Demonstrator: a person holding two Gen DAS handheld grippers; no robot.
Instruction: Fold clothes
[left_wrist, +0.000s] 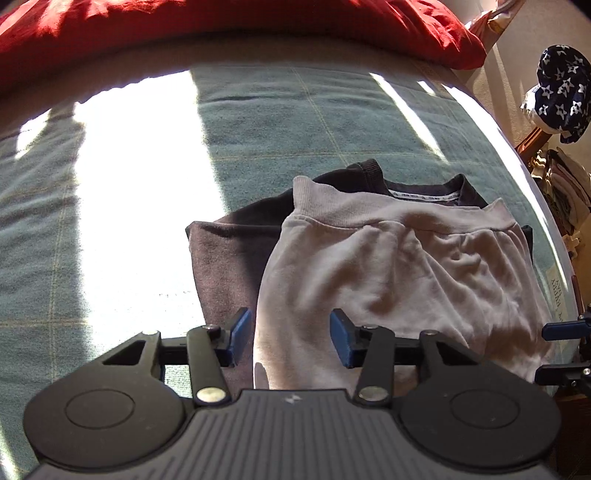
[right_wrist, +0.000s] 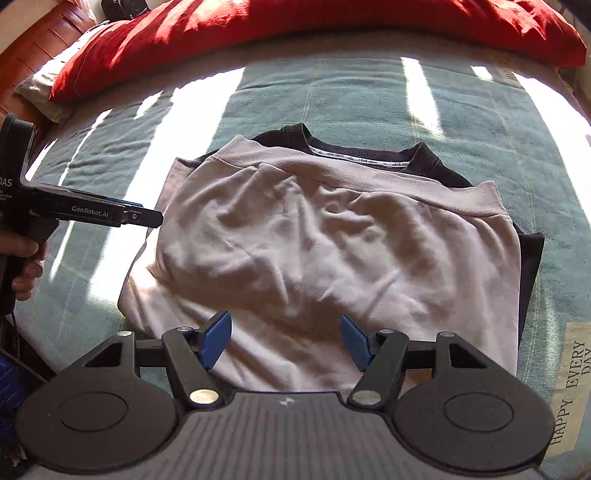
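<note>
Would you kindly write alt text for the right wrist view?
A pale folded garment lies on a dark sweatshirt on a green blanket. The right gripper hovers open above its near edge; the left gripper reaches in beside it.

The dark garment (right_wrist: 532, 266) lies mostly hidden beneath the pale one (right_wrist: 332, 240); at twelve o'clock the picture's edge cuts the red pillow (right_wrist: 295, 37).
</note>
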